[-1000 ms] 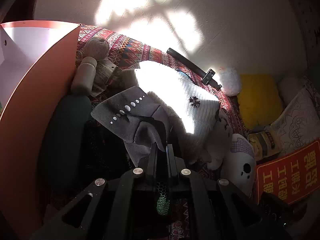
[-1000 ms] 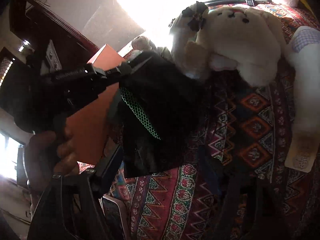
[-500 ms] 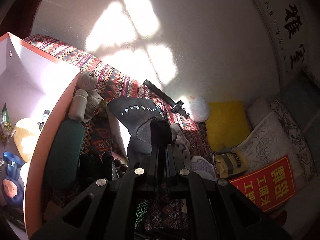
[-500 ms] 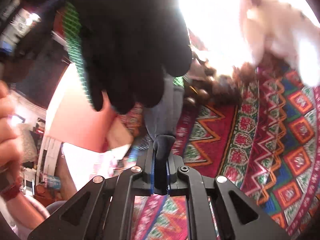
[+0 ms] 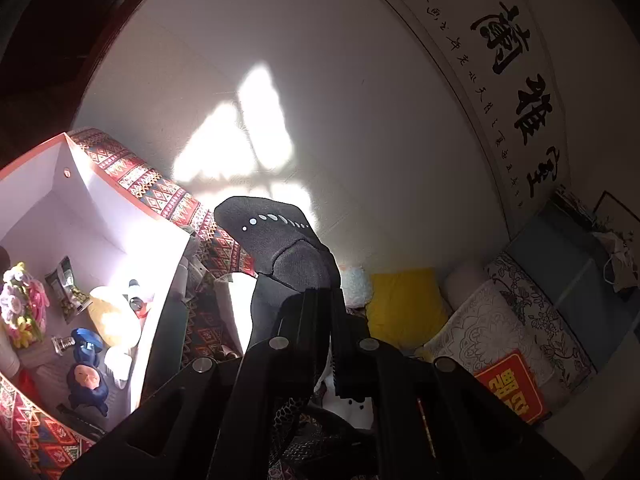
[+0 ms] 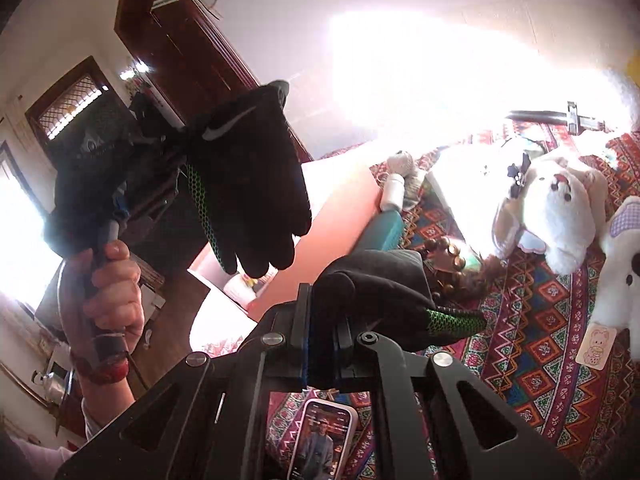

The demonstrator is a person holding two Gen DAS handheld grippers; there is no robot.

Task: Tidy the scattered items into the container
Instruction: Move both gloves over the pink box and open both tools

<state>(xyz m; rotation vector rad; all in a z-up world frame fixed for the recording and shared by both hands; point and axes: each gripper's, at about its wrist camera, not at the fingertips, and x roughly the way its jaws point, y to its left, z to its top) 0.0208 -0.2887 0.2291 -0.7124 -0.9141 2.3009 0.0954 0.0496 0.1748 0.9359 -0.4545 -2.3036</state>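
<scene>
While both grippers are up off the patterned cloth [image 6: 552, 320], the container [image 5: 80, 216], an orange box with a white inside, sits at left. Inside it: a blue figurine [image 5: 86, 380], a green snack packet [image 5: 66, 290], a knitted flower bunch [image 5: 22, 304], a pale round item [image 5: 112, 316]; the rest is too small to tell.

Left gripper [image 5: 320, 308] is clamped on one black glove [image 5: 280, 240] with a row of white dots, held in the air just right of the box. In the right wrist view that glove [image 6: 248, 184] shows a white swoosh logo. Right gripper [image 6: 324, 344] is clenched on a second black glove [image 6: 380, 288] with green mesh trim.

Wall scroll [image 5: 516, 72] carries black Chinese calligraphy, red sign [image 5: 512, 388] yellow characters. Two white plush toys and one phone [image 6: 324, 436] lie on the cloth.
</scene>
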